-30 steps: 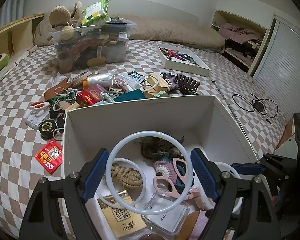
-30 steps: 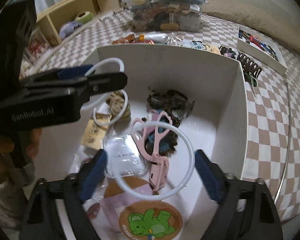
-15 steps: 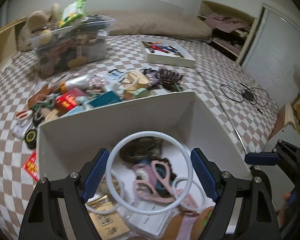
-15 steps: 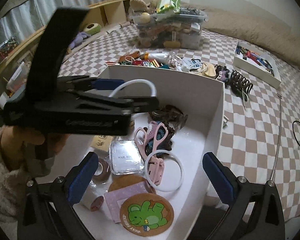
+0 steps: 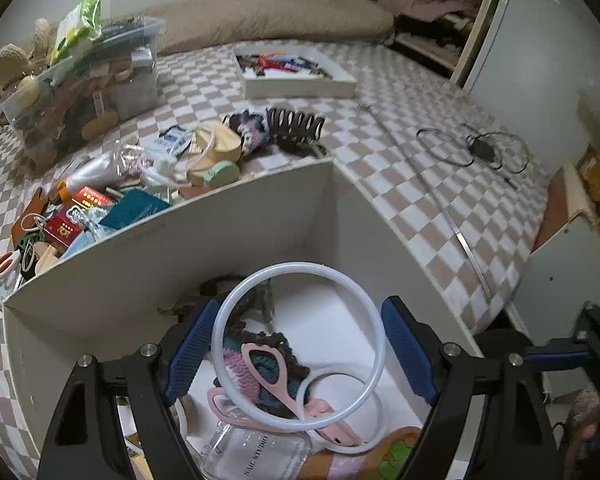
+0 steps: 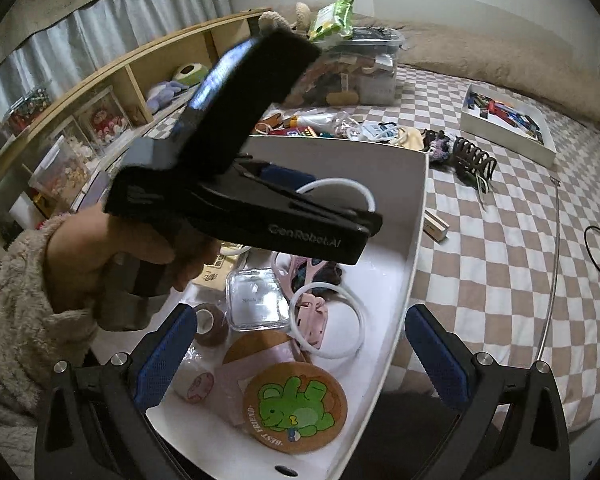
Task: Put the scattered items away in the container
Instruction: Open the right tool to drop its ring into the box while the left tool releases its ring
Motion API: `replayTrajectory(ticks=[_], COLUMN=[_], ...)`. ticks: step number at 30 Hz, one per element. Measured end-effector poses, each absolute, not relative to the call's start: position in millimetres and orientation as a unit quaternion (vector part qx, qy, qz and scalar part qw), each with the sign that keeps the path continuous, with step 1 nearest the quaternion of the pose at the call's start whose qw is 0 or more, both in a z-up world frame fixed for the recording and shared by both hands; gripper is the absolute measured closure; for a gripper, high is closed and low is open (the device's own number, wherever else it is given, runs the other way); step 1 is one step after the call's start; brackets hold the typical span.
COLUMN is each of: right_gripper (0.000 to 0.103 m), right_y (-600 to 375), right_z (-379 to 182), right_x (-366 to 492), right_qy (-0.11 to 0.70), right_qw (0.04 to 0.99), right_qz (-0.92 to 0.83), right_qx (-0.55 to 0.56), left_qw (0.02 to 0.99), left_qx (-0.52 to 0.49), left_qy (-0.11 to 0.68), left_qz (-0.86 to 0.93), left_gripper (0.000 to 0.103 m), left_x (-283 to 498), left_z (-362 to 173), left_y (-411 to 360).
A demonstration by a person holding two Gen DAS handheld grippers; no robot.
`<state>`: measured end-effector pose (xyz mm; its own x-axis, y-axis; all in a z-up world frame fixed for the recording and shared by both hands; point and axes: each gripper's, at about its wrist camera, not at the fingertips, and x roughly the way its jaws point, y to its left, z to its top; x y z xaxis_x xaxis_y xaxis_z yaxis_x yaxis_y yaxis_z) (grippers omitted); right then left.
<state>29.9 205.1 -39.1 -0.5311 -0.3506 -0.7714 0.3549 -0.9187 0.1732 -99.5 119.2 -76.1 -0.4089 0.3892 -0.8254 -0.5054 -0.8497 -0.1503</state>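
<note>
My left gripper point(image 5: 300, 354) is shut on a large white ring point(image 5: 374, 332), which hangs over the open white box point(image 5: 220, 248). From the right wrist view the same ring point(image 6: 336, 184) sticks out of the black left gripper point(image 6: 360, 220), held in a hand above the box point(image 6: 420, 208). My right gripper point(image 6: 300, 356) stands open and empty above the box's near end. Inside lie a smaller white ring point(image 6: 356, 320), pink scissors point(image 5: 276, 384), a clear nail case point(image 6: 256, 300) and a green-bear cork coaster point(image 6: 296, 408). Scattered items point(image 5: 148, 184) lie behind the far wall.
A dark claw clip point(image 5: 296, 124), a shallow white tray of small parts point(image 5: 300, 80) and a full clear bin point(image 5: 84, 92) sit on the checkered bed. Black cables point(image 5: 472, 148) lie to the right. Wooden shelves point(image 6: 100, 92) run along the left.
My right gripper let its white ring drop into the box, opened wide and drew up and back. My left gripper carried its ring to the right across the box.
</note>
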Motion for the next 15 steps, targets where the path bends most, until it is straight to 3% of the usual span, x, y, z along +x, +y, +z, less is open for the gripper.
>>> replayTrajectory(ticks=[8,10,11,12,15], right_gripper=[0.000,0.000,0.000,0.000,0.000], right_y=[214.7,215.2,215.4,214.8,215.5], right_z=[-41.7,-42.4,-42.6,-42.7,-43.5], right_x=[28.3,28.1,28.2,28.1,27.6], right_qy=[-0.011,-0.011,-0.011,-0.010,-0.007], right_qw=[0.199,0.200,0.201,0.202,0.201], right_qz=[-0.877,-0.876,-0.876,-0.876,-0.877], right_qx=[0.438,0.438,0.438,0.437,0.437], left_qw=[0.265,0.269,0.266,0.262,0.254], left_qx=[-0.488,-0.491,-0.489,-0.484,-0.480], left_qy=[0.082,0.086,0.089,0.092,0.093], left_qz=[0.828,0.824,0.826,0.830,0.835], left_gripper=[0.019,0.014,0.003,0.000,0.000], left_x=[-108.4,-107.7,-106.8,-105.6,-103.9], left_z=[-90.3,-92.1,-92.3,-91.8,-89.6], left_y=[132.9,136.2,136.8,136.3,132.2])
